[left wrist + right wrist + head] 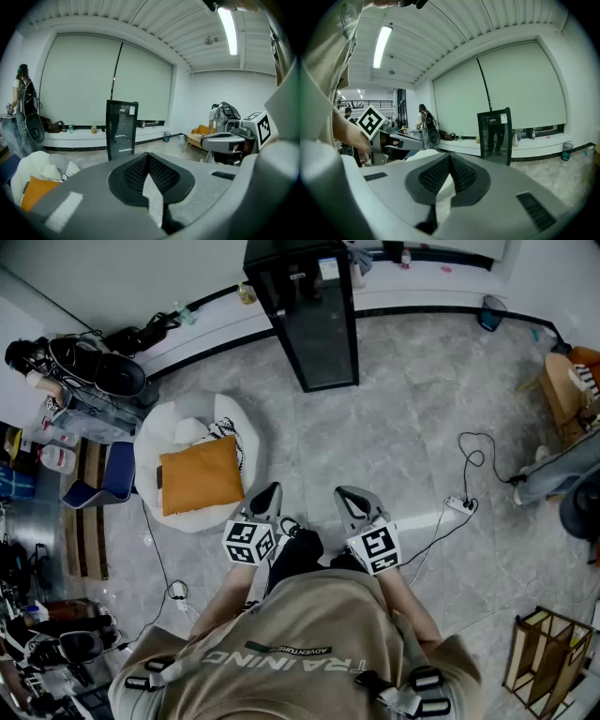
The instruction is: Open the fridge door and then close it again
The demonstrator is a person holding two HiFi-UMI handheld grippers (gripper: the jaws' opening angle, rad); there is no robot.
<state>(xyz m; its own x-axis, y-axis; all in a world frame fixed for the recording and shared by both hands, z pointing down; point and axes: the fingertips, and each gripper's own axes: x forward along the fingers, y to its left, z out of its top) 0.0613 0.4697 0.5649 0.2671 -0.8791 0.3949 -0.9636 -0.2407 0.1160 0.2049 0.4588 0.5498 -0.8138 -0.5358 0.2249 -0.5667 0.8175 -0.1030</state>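
Pressing jaws together, left hand-held gripper (273,487), right hand-held gripper (340,491); fridge (314,334) interior indistinct.

1. Fridge (309,315) far ahead on the floor (394,418), its back toward the wall ledge (422,292); well apart from both grippers.
2. Left gripper (271,489) and right gripper (343,492) side by side close to the body, both aimed toward the fridge.
3. Beanbag (187,427) on the floor just left of the left gripper; cushion (199,474) on top of it.
4. Power strip (459,505) on the floor right of the right gripper; cable (478,456) looping away behind it.
5. Bin (492,313) far right, by the wall, right of the fridge.
6. Wooden rack (544,648) near right, behind the power strip.
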